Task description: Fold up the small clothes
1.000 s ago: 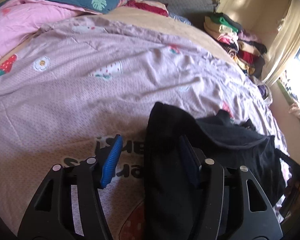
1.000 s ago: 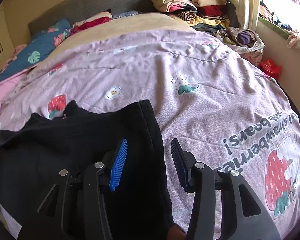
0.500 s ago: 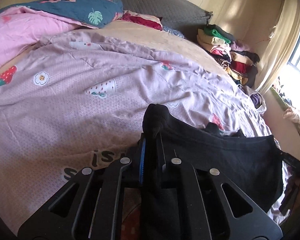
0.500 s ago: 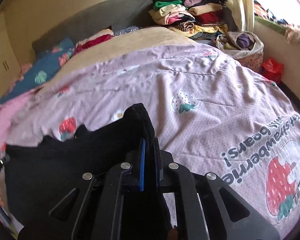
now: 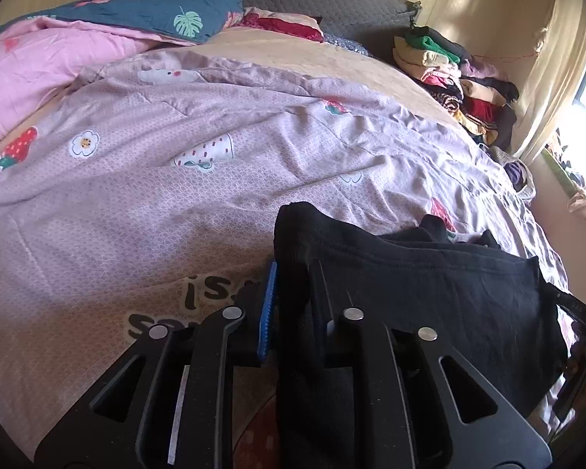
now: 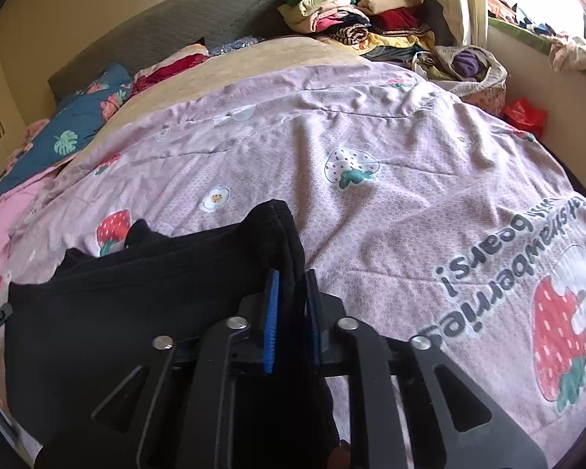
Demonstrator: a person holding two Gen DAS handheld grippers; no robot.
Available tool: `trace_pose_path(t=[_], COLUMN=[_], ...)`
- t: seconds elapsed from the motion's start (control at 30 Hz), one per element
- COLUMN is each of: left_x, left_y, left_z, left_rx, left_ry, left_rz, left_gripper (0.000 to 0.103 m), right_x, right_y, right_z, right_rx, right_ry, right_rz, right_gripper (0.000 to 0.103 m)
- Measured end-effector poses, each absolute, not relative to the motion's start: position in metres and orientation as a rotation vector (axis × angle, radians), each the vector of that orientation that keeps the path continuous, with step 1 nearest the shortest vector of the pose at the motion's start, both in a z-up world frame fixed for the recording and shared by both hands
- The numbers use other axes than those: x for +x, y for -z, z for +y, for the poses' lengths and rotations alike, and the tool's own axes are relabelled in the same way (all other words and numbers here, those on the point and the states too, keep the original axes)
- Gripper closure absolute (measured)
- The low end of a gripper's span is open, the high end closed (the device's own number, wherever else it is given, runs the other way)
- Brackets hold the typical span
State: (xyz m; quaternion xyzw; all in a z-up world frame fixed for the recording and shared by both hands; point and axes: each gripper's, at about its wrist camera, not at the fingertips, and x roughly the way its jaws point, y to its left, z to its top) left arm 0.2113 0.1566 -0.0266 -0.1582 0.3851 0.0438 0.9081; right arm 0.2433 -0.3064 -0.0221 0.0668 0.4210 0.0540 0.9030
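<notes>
left gripper point(image 5: 293, 297): black plastic frame, triangular cut-outs in arms, round silver screw heads at pivots, ribbed blue pad on one finger. right gripper point(image 6: 293, 305): same black frame, silver screws, triangular cut-outs, blue ribbed pad, other pad dark.

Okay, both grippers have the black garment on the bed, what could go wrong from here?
The left gripper and right gripper each pinch one corner of the black fabric garment, yet their jaws are opening, so a corner may slip. Slack fabric between them could bunch on the wrinkled pink strawberry-print quilt.
</notes>
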Motion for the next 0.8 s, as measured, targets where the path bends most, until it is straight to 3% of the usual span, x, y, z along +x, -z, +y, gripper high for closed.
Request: trace_pose_path(t=[0.1,0.27,0.33,0.47,0.5,0.8], left_x=[0.206,0.195,0.19,0.181,0.178,0.151], left_y=[0.024,0.018,0.016,0.013,0.012,0.02], left_z=[0.154,0.149,0.147,0.145,0.145,0.144], left_rx=[-0.32,-0.293,-0.287,-0.286,-0.289,-0.317], left_ry=[-0.086,-0.076,-0.073,-0.068,-0.066,-0.022], left_rz=[0.803,0.811,0.811,0.814,0.817,0.864], left_gripper=[0.08,0.068,0.066,0.06,0.054,0.048], right_x=[0.231,0.207,0.198,0.18,0.176,0.151], right_y=[0.02,0.014,0.012,0.012,0.013,0.021], right_z=[-0.31,-0.317,-0.318,-0.323,-0.324,-0.331], right_rx=[0.146,0.138,0.14,0.159,0.16,0.167], right_ry=[-0.12,-0.138,-0.144,-0.158,-0.16,-0.171], right_rz=[0.874,0.875,0.877,0.89,0.898,0.939], right_gripper=[0.069,0.06,0.052,0.047,0.044,0.043])
